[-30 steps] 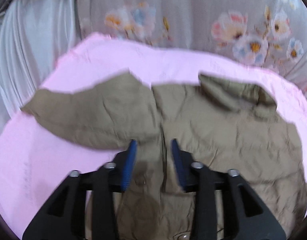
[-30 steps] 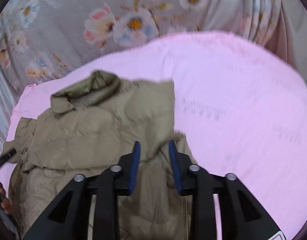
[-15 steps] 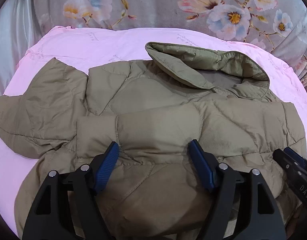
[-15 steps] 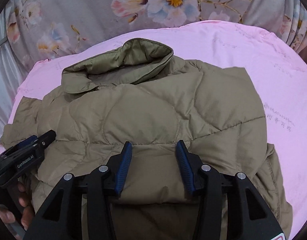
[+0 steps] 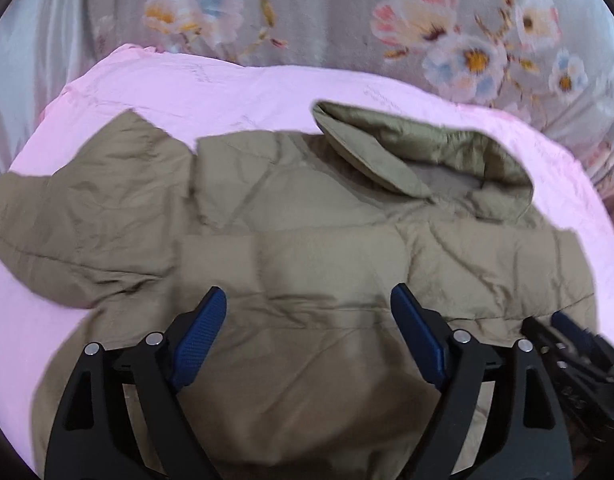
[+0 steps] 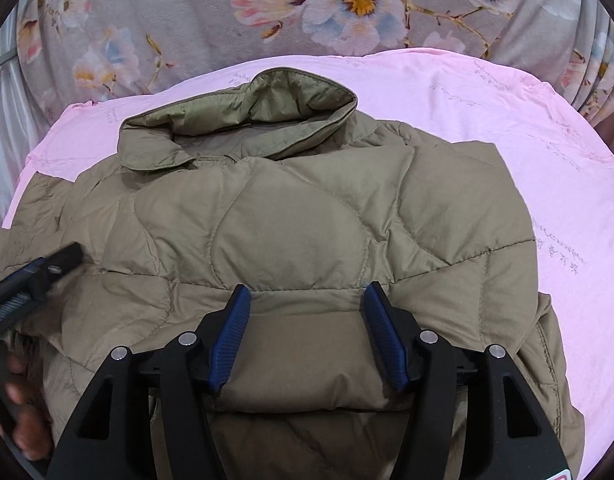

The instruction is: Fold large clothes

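The olive quilted jacket (image 6: 307,232) lies spread on the pink sheet (image 6: 527,120), collar away from the cameras. The left gripper (image 5: 309,312) stands wide, jaws opening, above the jacket's folded edge. The right gripper (image 6: 307,300) is moderately spread and opening too; its pads seem clear of the fabric, though contact is hard to judge.
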